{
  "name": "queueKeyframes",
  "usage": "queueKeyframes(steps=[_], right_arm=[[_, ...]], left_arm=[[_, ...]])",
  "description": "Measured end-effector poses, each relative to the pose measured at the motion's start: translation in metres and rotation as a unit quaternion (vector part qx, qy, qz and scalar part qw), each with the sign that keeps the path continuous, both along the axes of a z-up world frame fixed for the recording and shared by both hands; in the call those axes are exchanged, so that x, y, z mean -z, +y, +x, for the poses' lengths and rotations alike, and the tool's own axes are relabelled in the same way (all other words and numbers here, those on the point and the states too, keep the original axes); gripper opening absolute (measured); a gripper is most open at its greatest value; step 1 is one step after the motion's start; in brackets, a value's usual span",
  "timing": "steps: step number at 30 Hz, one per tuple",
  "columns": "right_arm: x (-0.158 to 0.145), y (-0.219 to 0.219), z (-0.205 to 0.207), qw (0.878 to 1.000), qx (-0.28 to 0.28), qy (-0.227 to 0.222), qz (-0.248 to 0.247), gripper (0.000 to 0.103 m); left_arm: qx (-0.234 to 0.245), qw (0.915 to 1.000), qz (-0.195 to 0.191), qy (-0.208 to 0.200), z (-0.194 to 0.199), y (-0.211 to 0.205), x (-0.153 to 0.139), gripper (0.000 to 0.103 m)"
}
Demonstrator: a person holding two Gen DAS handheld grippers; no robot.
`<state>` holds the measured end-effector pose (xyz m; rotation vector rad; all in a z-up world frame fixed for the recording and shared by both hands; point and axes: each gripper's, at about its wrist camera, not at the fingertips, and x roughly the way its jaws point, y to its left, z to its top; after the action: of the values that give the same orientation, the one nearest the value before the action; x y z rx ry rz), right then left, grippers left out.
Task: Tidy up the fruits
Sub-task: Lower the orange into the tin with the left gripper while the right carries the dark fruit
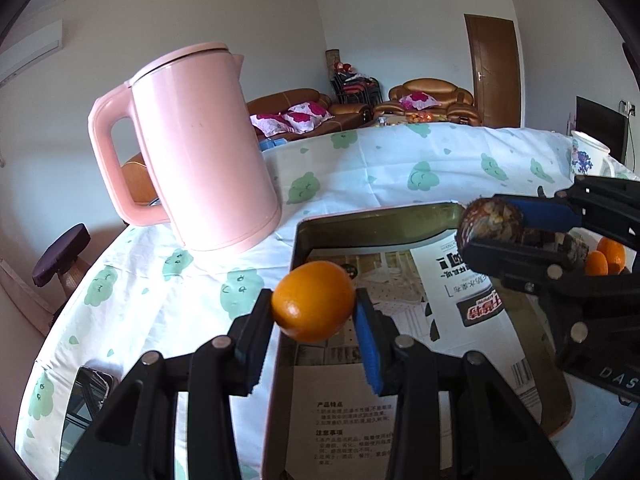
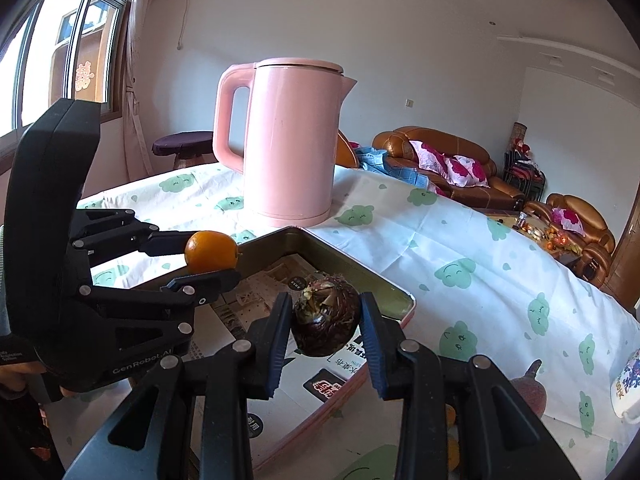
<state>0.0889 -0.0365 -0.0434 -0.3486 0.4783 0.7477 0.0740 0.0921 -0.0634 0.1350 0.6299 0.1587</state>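
Note:
My left gripper (image 1: 314,304) is shut on a small orange (image 1: 313,301), held over the near left corner of a metal tray (image 1: 360,224) lined with printed paper. My right gripper (image 2: 325,320) is shut on a dark brown scaly fruit (image 2: 325,320), hanging over the same tray (image 2: 352,268). In the left wrist view the right gripper (image 1: 496,226) comes in from the right with the brown fruit (image 1: 490,222). In the right wrist view the left gripper (image 2: 210,258) shows at the left with the orange (image 2: 211,251). Two more oranges (image 1: 606,258) lie past the tray's right side.
A tall pink kettle (image 1: 200,148) stands on the patterned tablecloth (image 1: 400,168) just behind the tray. A white floral mug (image 1: 586,154) sits at the far right table edge. A reddish fruit (image 2: 528,390) lies beside the tray. Sofas and a door stand beyond the table.

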Motion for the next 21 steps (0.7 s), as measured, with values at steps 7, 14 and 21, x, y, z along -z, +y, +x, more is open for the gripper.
queueKeyframes(steps=[7, 14, 21], right_arm=[[0.012, 0.008, 0.008, 1.000, -0.002, 0.021, -0.011, 0.036], [0.018, 0.011, 0.012, 0.999, 0.002, 0.037, -0.022, 0.036], [0.021, 0.013, 0.015, 0.998, 0.002, 0.051, -0.029, 0.036]], left_arm=[[0.004, 0.9998, 0.002, 0.020, 0.011, 0.001, 0.005, 0.041], [0.005, 0.9993, 0.017, 0.034, 0.016, -0.003, 0.010, 0.041], [0.001, 0.9987, 0.032, 0.041, 0.018, -0.006, 0.012, 0.043]])
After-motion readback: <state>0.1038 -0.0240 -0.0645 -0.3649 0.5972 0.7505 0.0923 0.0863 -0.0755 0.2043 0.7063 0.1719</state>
